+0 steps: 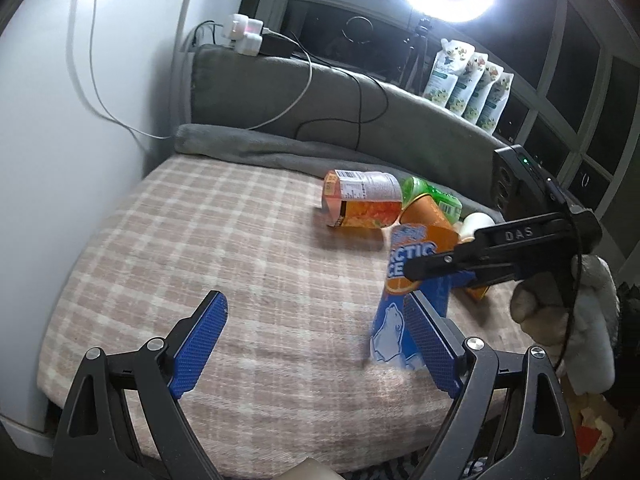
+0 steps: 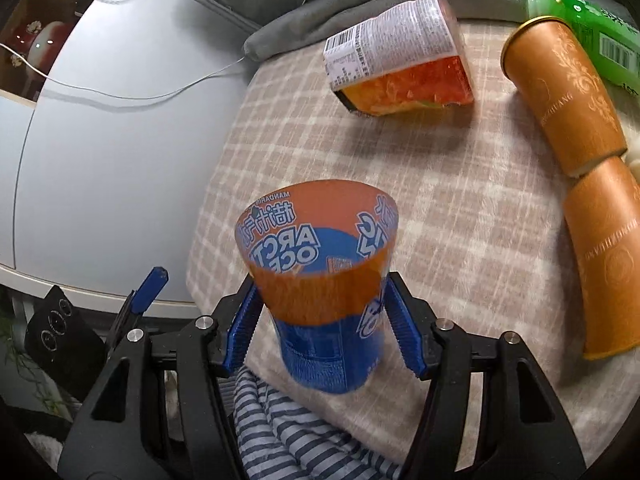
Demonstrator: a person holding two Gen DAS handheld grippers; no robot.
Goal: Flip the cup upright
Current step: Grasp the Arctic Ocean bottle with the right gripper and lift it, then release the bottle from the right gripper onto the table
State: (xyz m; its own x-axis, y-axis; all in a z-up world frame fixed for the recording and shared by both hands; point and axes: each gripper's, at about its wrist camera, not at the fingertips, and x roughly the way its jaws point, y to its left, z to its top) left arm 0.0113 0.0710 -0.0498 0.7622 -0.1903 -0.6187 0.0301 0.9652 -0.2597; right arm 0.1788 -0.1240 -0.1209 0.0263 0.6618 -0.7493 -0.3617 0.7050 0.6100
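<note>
Mostly hidden: the cup's base sits behind the left tool's right pad in the left wrist view, and the right tool's fingers hide part of its side.
Left tool (image 1: 316, 344): blue pads spread wide apart, holding nothing, hovering over the checked blanket (image 1: 200, 240).
Cup (image 2: 320, 280): blue and orange Arctic Ocean paper cup, mouth facing away from the right wrist camera; whether it touches the blanket cannot be told.
Right tool (image 2: 320, 332): pads closed against the cup's lower sides.
Beyond the cup: a noodle tub (image 2: 400, 56) lies on its side, then two orange tubes (image 2: 564, 96) end to end, a green box (image 2: 592, 28) cut off at the frame edge.
Edges: white cabinet (image 1: 60, 160) hard against the blanket's left side, grey cushion (image 1: 320, 92) along the back.
Open room: bare blanket left of the cup.
</note>
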